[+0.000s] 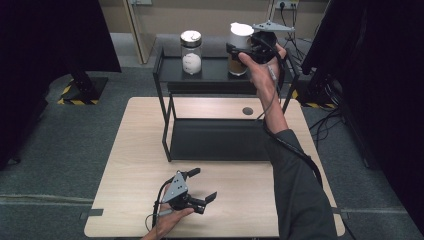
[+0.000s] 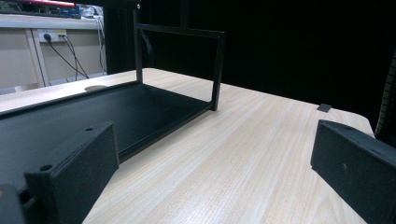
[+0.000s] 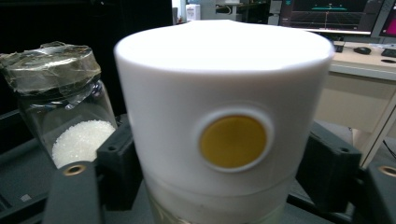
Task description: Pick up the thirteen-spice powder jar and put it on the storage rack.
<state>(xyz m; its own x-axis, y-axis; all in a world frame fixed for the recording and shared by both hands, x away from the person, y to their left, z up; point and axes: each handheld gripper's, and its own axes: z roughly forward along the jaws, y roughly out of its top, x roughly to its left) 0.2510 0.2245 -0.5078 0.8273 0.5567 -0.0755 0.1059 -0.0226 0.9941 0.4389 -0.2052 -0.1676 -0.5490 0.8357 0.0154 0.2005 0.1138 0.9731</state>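
A jar (image 1: pixel 241 31) with a white lid and brownish contents stands on the top shelf of a black metal rack (image 1: pixel 210 76). My right gripper (image 1: pixel 237 51) reaches it from the right, one jaw on each side. In the right gripper view the white lid (image 3: pixel 224 70), with its round yellow spot, sits between the jaws of that gripper (image 3: pixel 219 182), and both pads lie against its sides. My left gripper (image 1: pixel 204 184) rests in a hand near the table's front edge, open and holding nothing. Its own view has bare wood between the jaws of the left gripper (image 2: pixel 210 182).
A glass jar of white grains (image 1: pixel 191 52) (image 3: pixel 70 121) with a taped lid stands on the same shelf, to the left of the held jar. The rack's lower tray (image 2: pixel 93 112) lies on the wooden table (image 1: pixel 140 165). A dark round grommet (image 1: pixel 247 111) sits behind the rack.
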